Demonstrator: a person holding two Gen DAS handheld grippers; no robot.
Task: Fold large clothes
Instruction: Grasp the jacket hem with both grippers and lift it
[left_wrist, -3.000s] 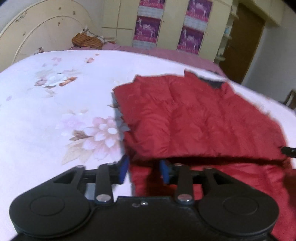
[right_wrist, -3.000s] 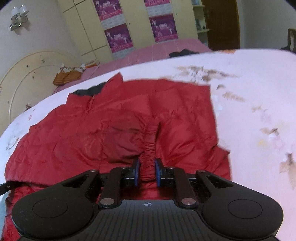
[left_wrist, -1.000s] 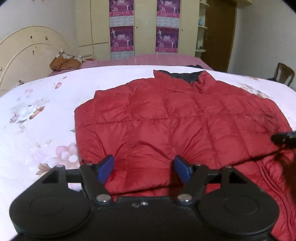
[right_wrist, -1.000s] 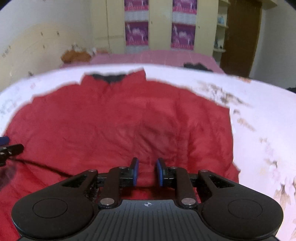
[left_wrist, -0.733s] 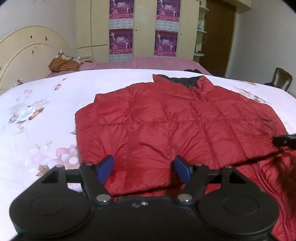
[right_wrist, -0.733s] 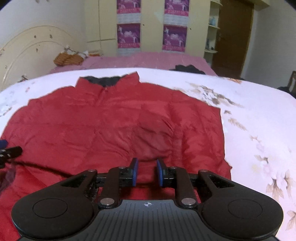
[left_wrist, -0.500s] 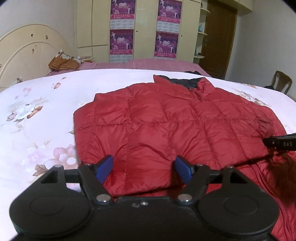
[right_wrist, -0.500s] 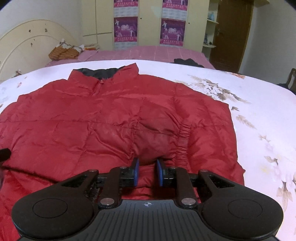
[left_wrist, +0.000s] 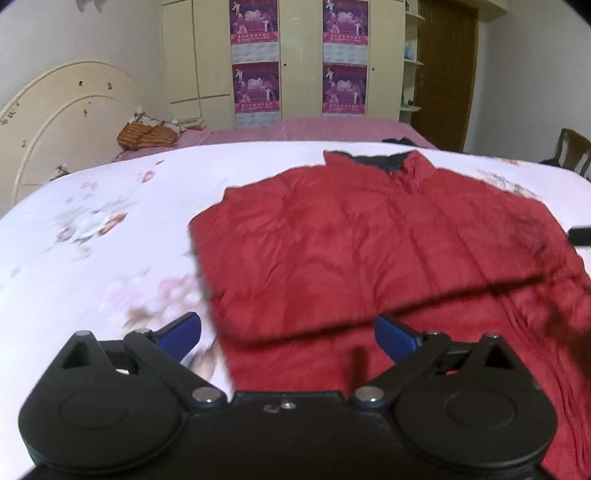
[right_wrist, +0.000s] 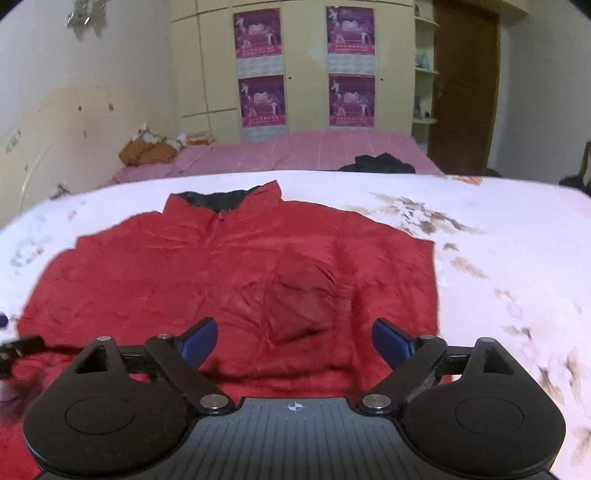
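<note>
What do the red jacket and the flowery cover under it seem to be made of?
The red jacket looks like a padded, quilted puffer: stitched panels, a faintly shiny crinkled shell, probably thin synthetic, with a dark lining at its collar. The flowery cover looks like matte woven cloth, maybe cotton, with a printed flower pattern; motion blur hides the weave.

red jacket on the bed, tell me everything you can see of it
The red puffer jacket is quilted, of shiny, slightly crinkled fabric, with a stand-up collar lined in dark cloth and a front zip. It lies flat on the white floral bedspread, collar pointing away, its near part folded up over the body so a fold edge runs across. A gathered cuff seems to rest on top near the middle. Neither gripper's blue pads touch it.
</note>
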